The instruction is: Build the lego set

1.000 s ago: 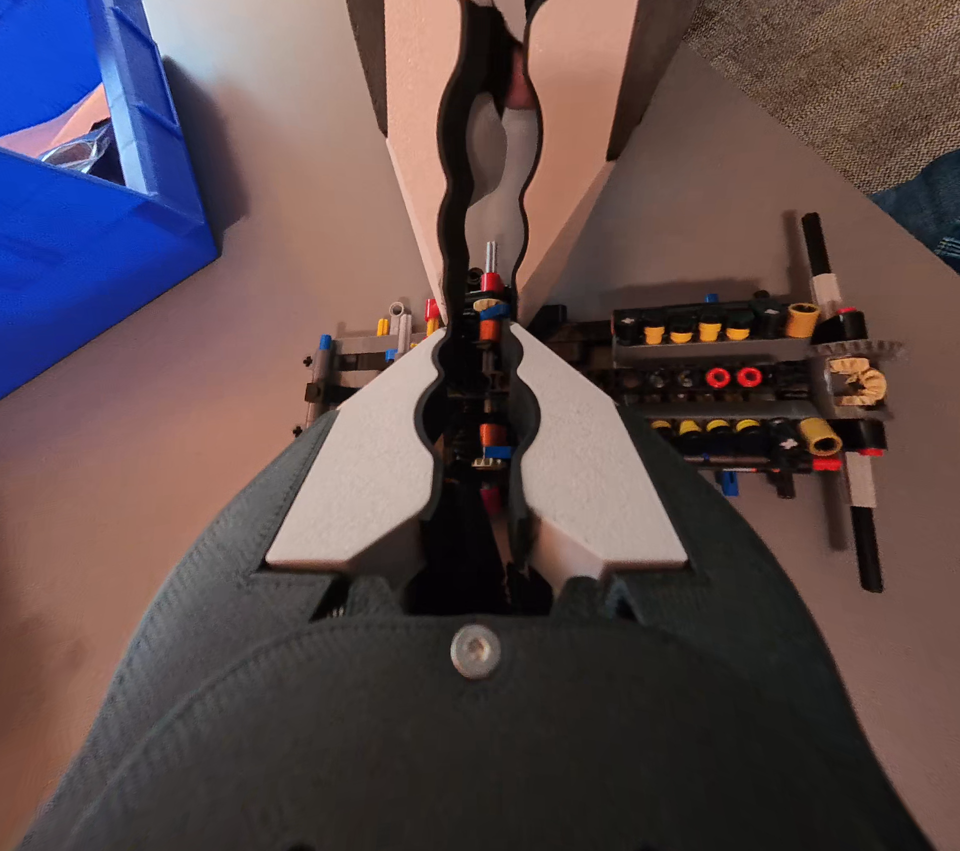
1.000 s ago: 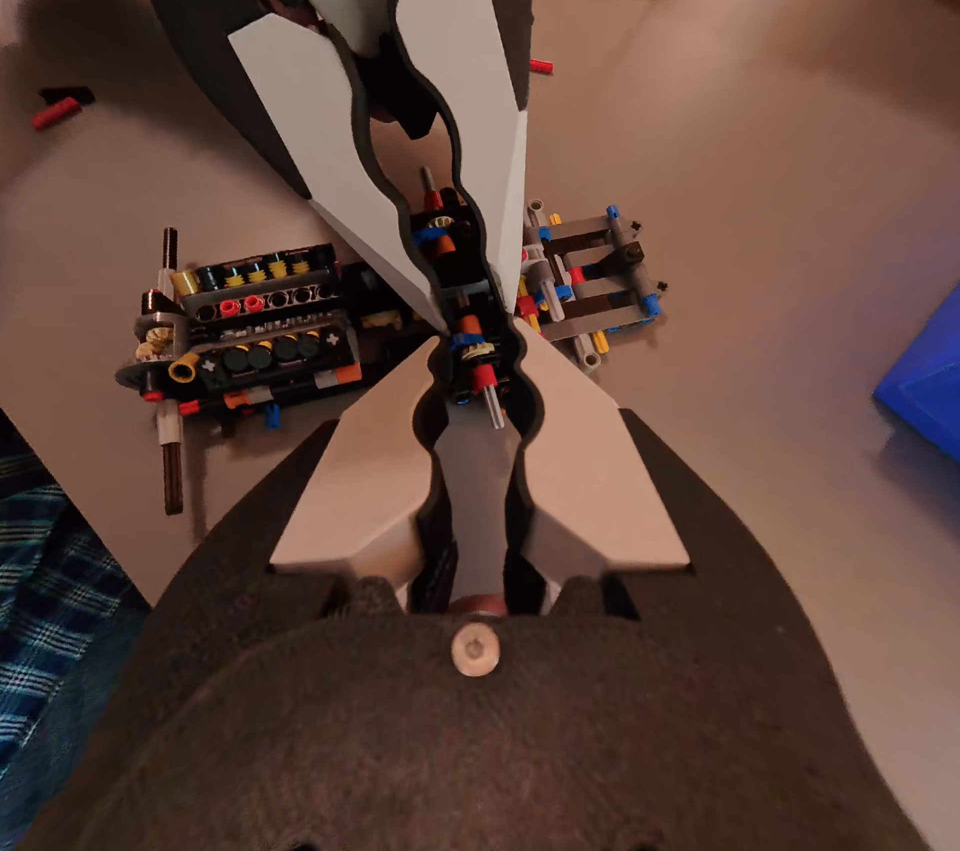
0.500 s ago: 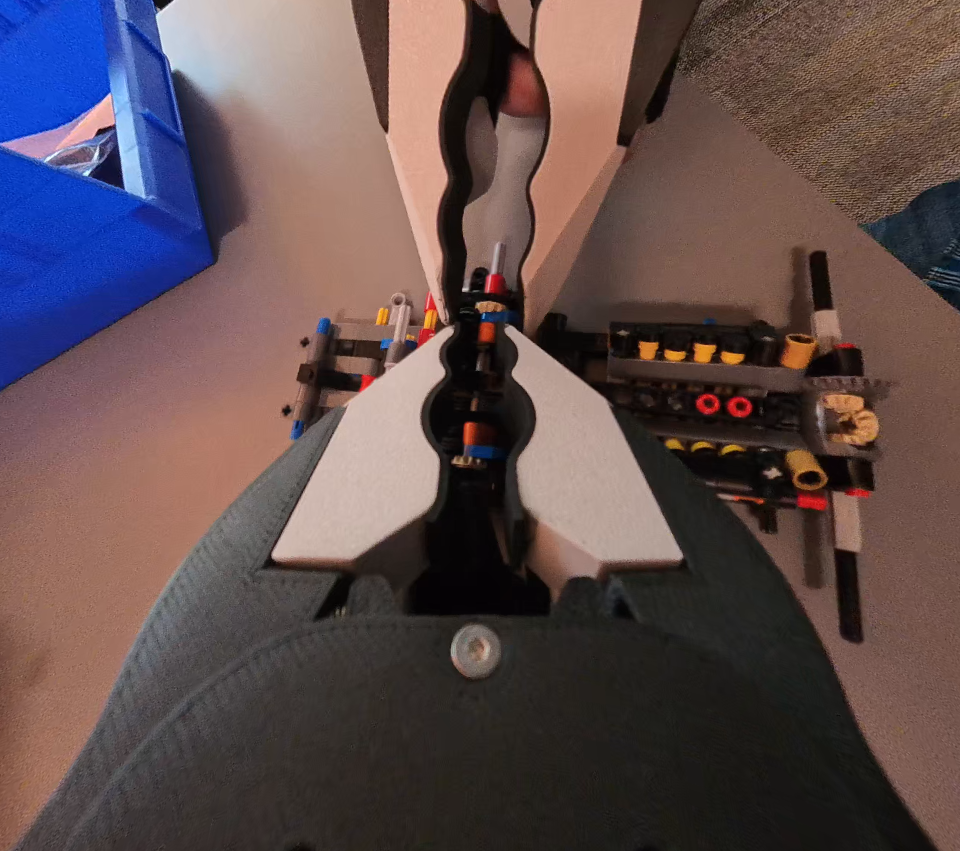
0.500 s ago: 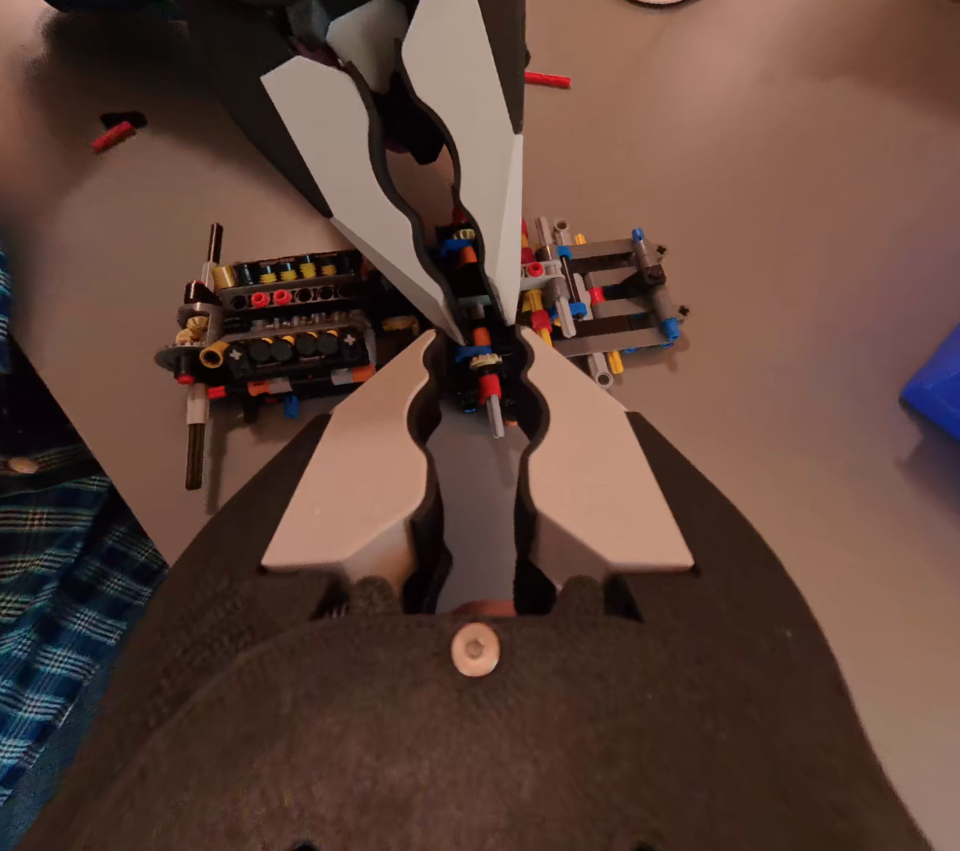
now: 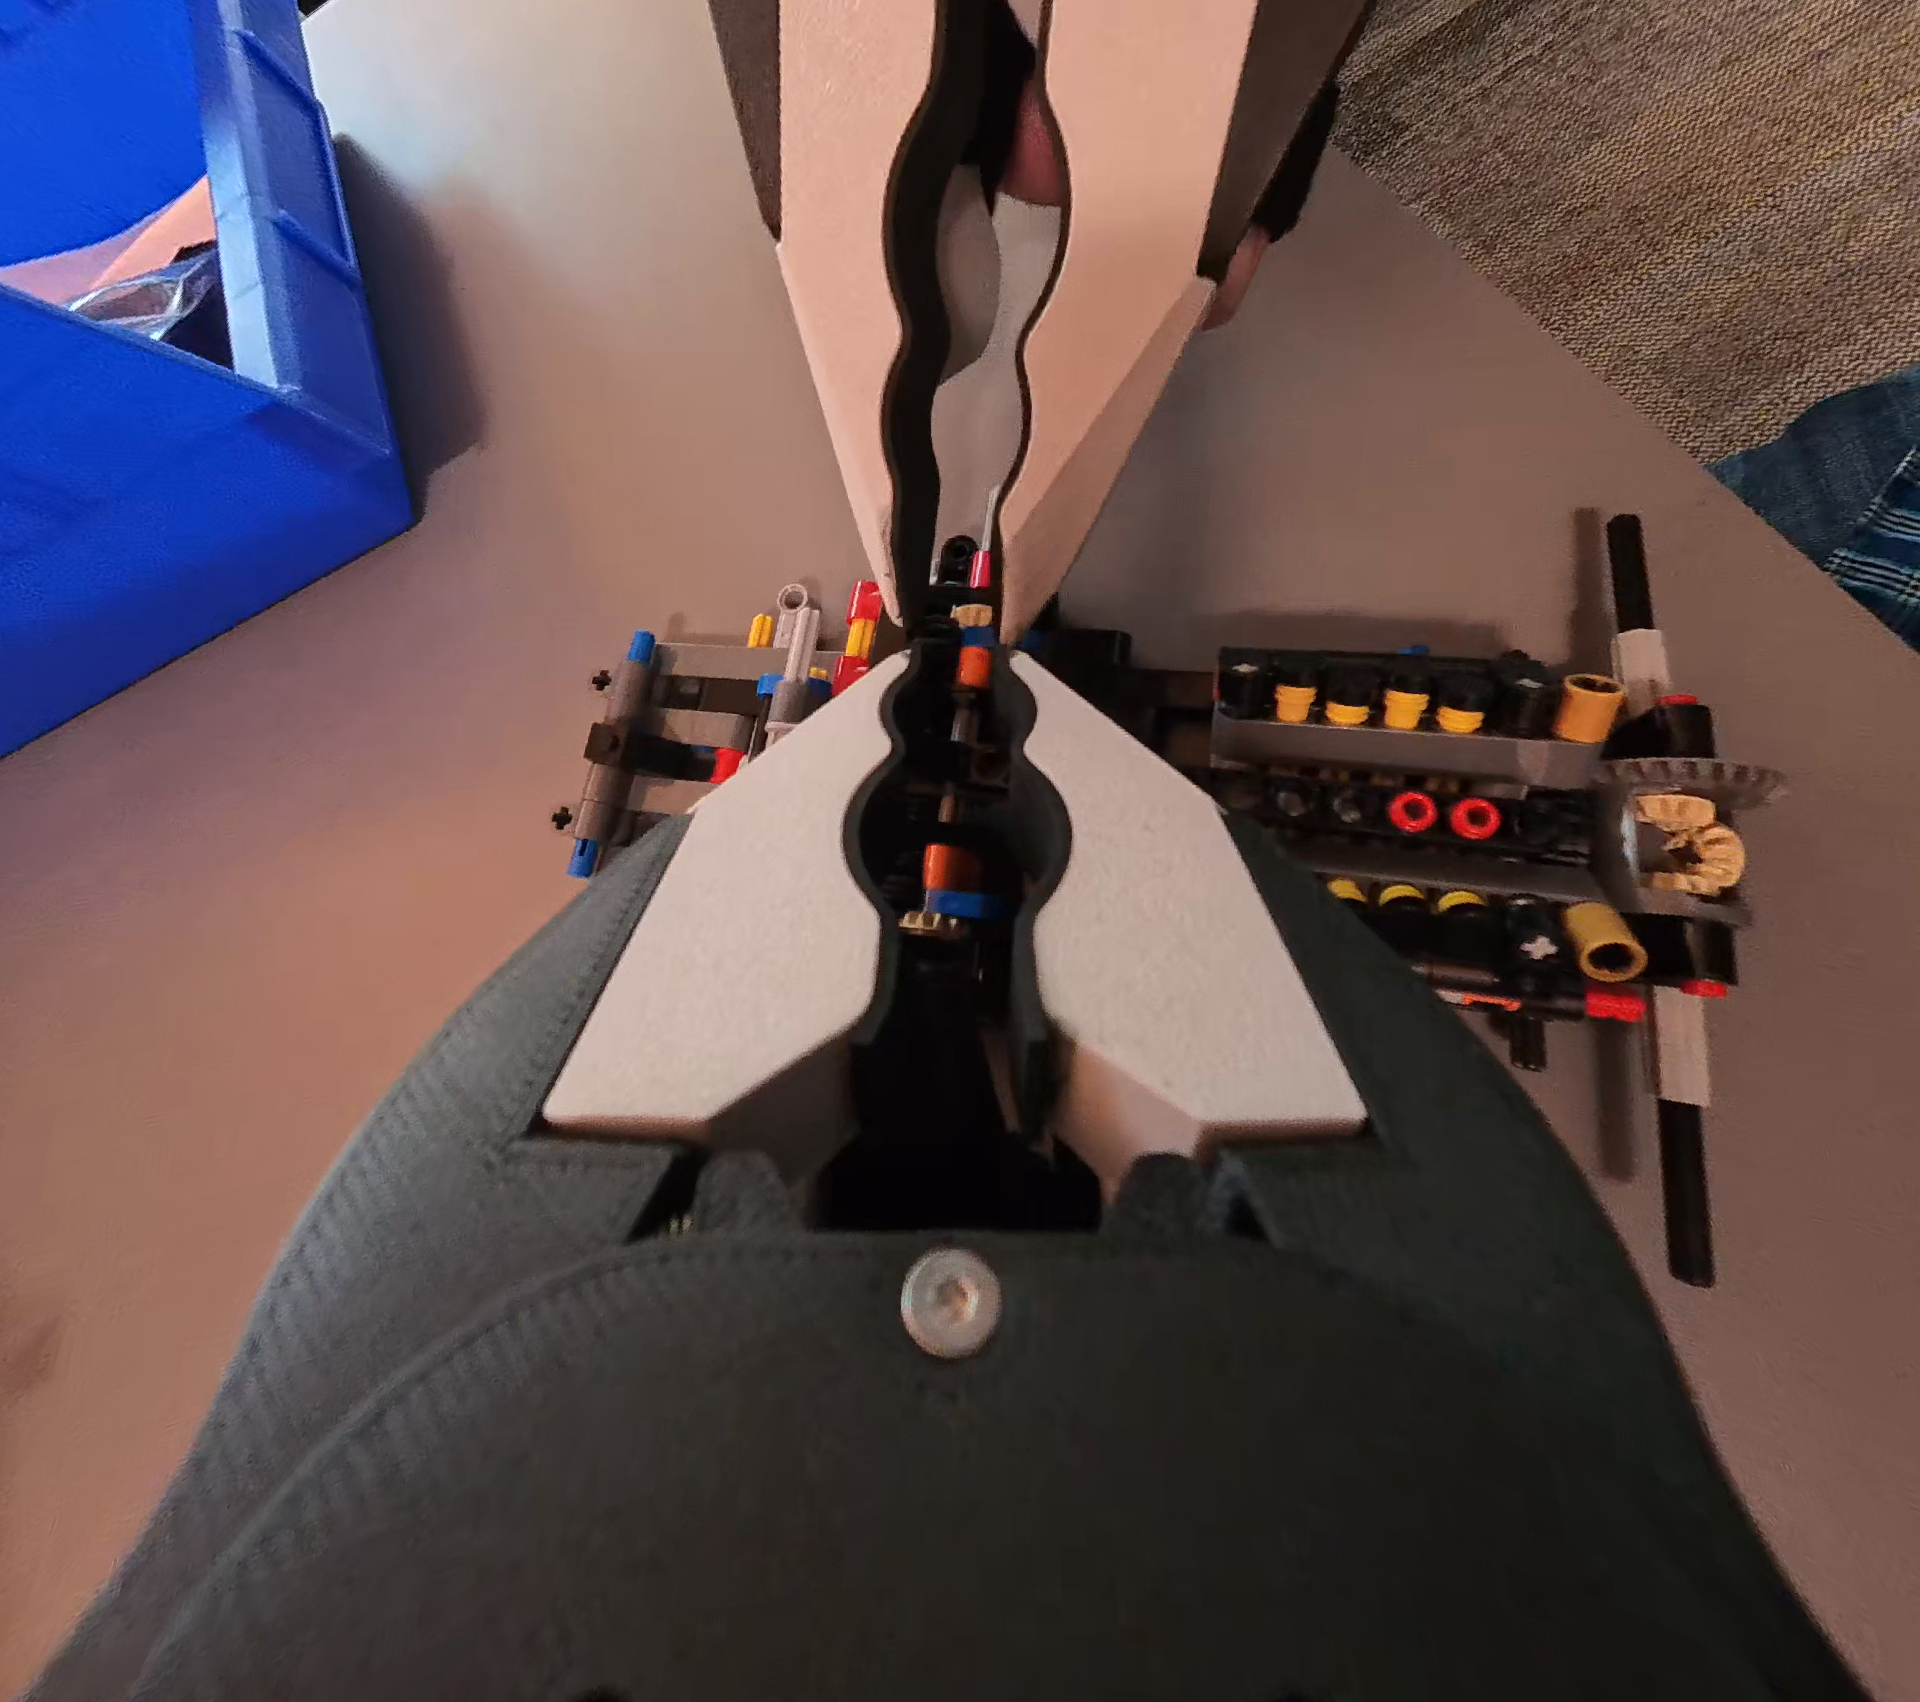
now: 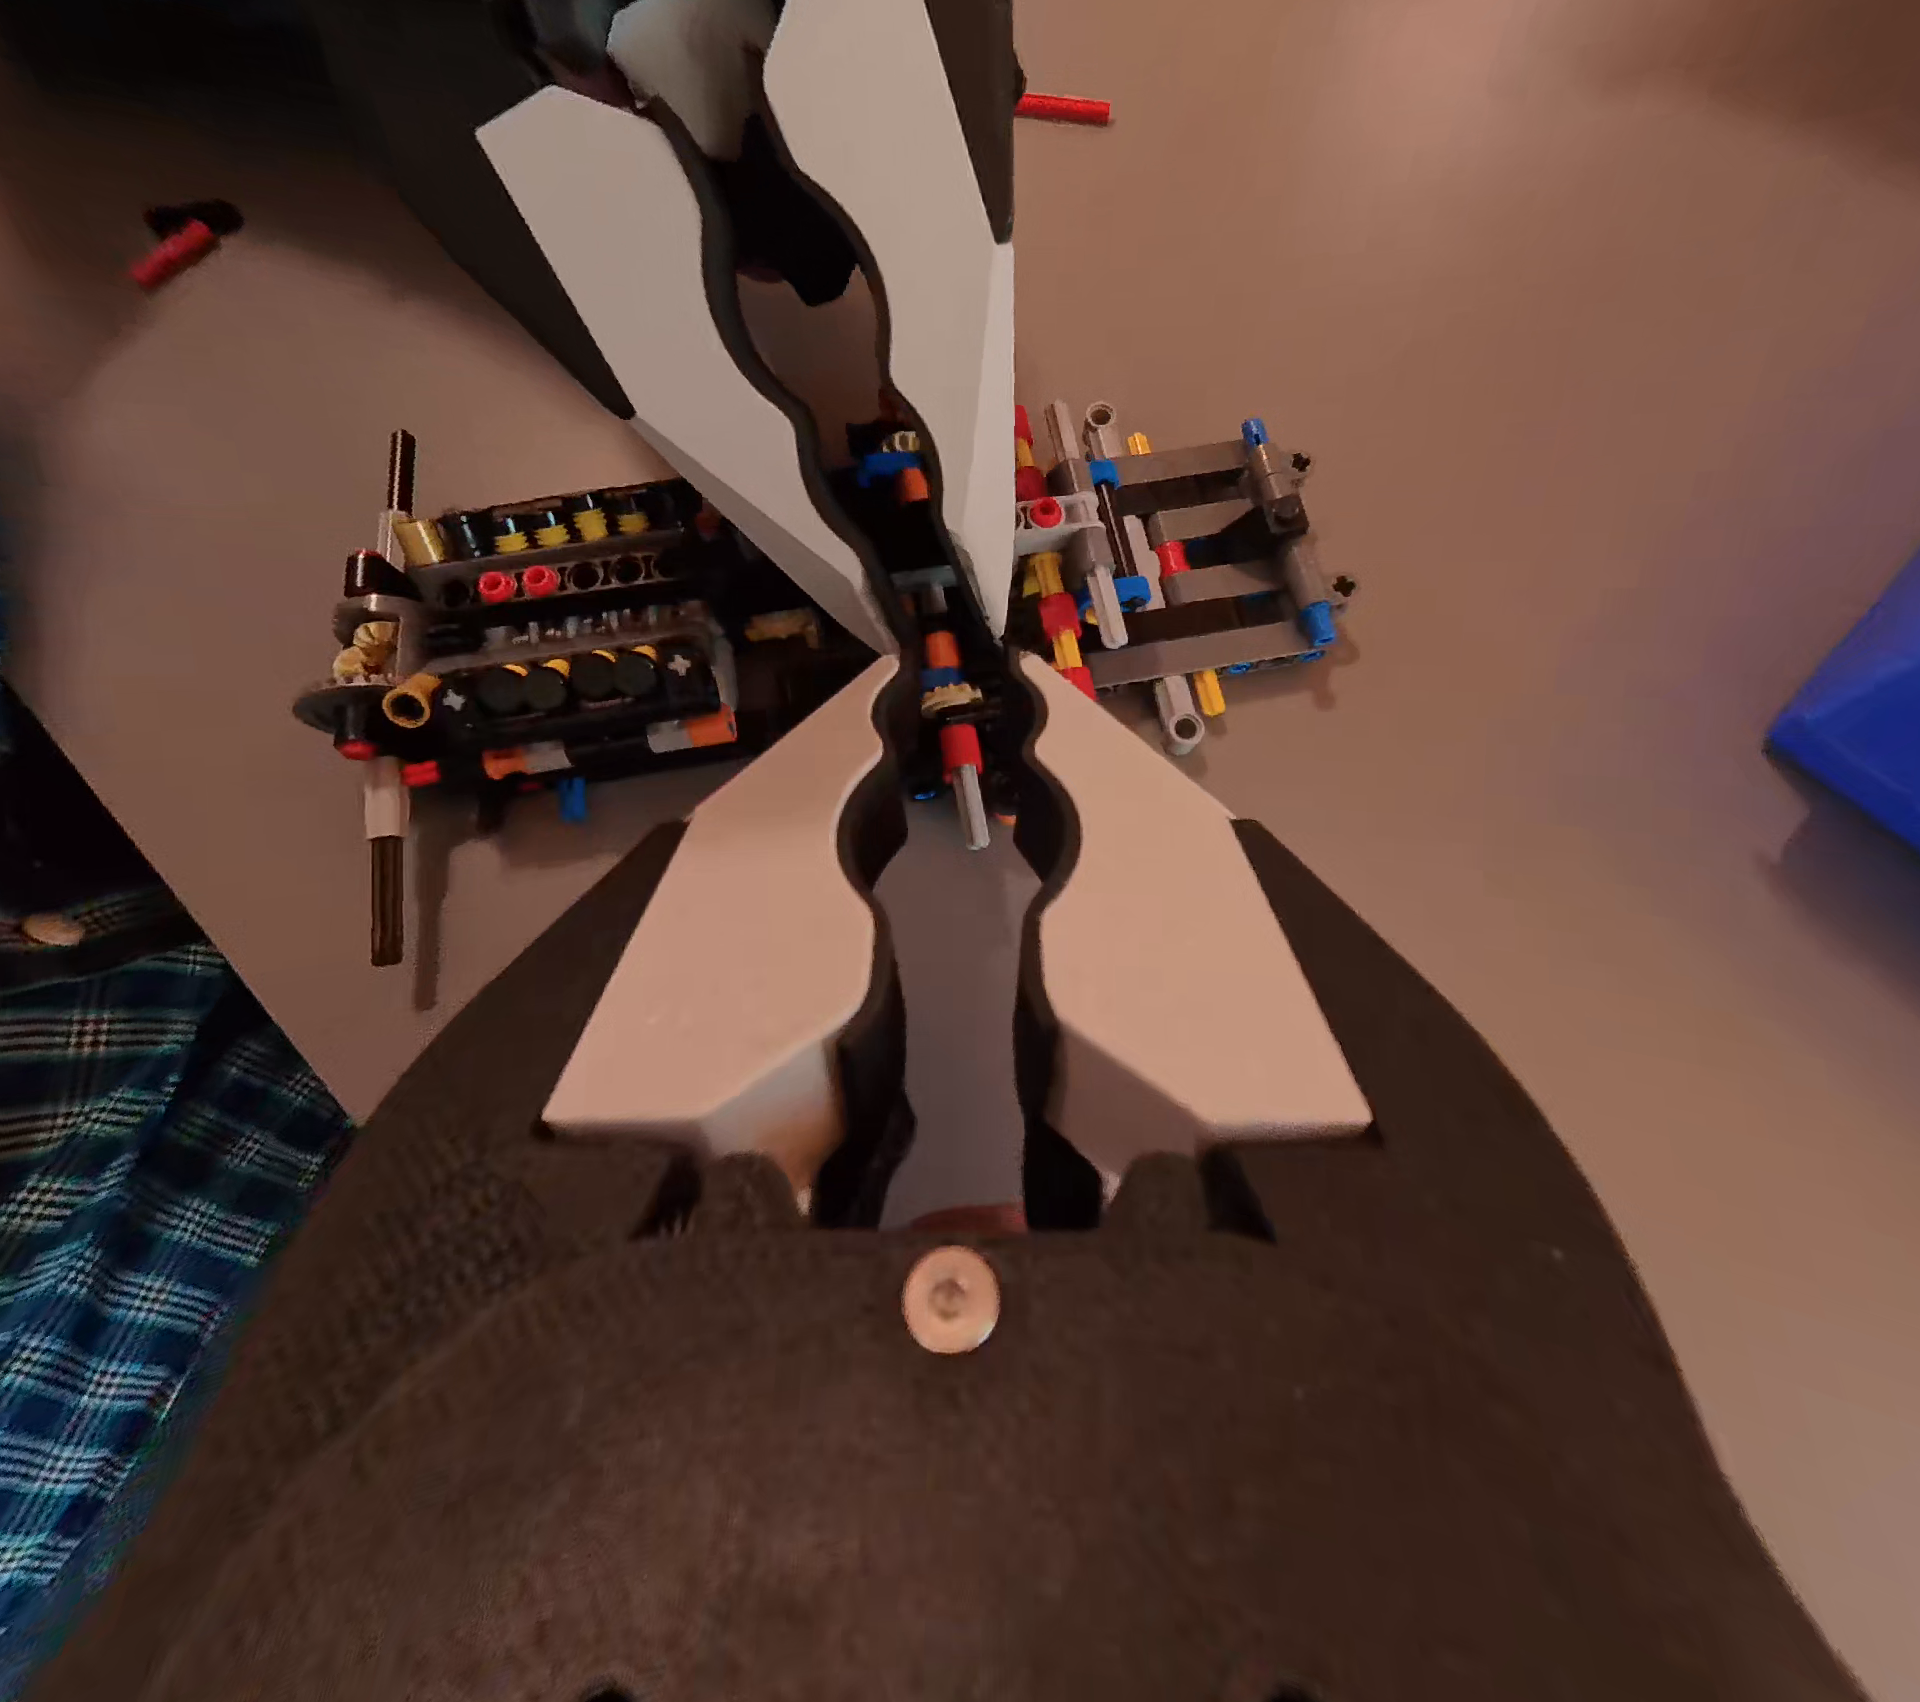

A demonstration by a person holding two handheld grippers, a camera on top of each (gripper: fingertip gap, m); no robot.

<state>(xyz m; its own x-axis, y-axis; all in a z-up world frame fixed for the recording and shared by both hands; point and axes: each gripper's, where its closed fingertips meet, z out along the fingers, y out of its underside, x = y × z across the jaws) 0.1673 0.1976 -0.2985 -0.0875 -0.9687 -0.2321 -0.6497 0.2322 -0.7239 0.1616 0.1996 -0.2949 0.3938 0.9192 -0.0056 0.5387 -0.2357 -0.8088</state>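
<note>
Both sets of jaws are closed down narrow on the same thing: the left gripper (image 5: 951, 676) and the right gripper (image 6: 951, 665) meet tip to tip over a slim black sub-assembly (image 6: 940, 603), each clamping one end of it. That piece carries orange, blue and red bushes and a small tan gear along a grey axle (image 6: 974, 805), whose bare end pokes back between the right gripper's fingers.

Directly beneath the held piece, on the table (image 6: 1507, 302), lies the main chassis (image 5: 1403, 779), a long build already well along. To one side of the held piece it shows rows of yellow and red pins between grey beams, a tan gear (image 5: 1688, 852) and a black cross axle (image 5: 1662, 904) at its far end. To the other side is a grey and black ladder frame (image 6: 1195, 551) with blue, red and yellow connectors.

Judging by this, the big modules are done and the step in hand looks like seating the sub-assembly into the middle of the chassis; whether it is touching yet I cannot tell. Work remains: a loose red axle (image 6: 1060, 109) and another red piece (image 6: 171, 255) lie well beyond the chassis, and a blue bin (image 5: 156, 364) stands off past the ladder frame end.
</note>
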